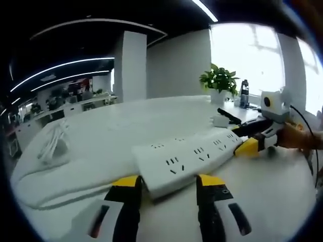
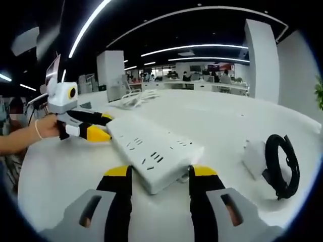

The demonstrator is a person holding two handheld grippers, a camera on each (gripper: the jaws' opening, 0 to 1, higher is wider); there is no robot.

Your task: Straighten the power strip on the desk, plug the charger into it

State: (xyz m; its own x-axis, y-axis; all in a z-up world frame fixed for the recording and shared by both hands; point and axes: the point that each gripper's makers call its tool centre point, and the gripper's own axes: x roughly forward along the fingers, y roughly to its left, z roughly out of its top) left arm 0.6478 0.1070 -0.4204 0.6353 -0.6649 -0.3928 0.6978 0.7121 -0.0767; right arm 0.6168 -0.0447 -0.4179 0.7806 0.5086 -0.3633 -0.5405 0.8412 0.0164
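With my left claw (image 1: 168, 182) set at one end of the power strip (image 1: 189, 155) and my right claw (image 2: 155, 174) at the other, I have the strip spanned between both hands so I can swing it square on the counter (image 1: 116, 131). In the left gripper view my two yellow-tipped jaws stand on either side of the strip's near end, apart and close against its flanks; I cannot tell whether they are truly pinching it or only bracketing it. The same holds in the right gripper view, where my jaws straddle the opposite end. Each view also shows the other claw at the strip's far end, which I judge is why the body sits steady: an end in each hand gives me leverage to turn it.

The strip lies flat, sockets up, out in the open middle of the white counter and slanted across both views, so straightening looks unfinished. The charger (image 2: 255, 157) sits to my right beside a coiled black cable (image 2: 281, 166), apart from the strip and not yet plugged in. Farther off a bundle of white cord (image 1: 54, 141) rests toward the counter's far edge, and a potted plant (image 1: 219, 83) stands near a corner.
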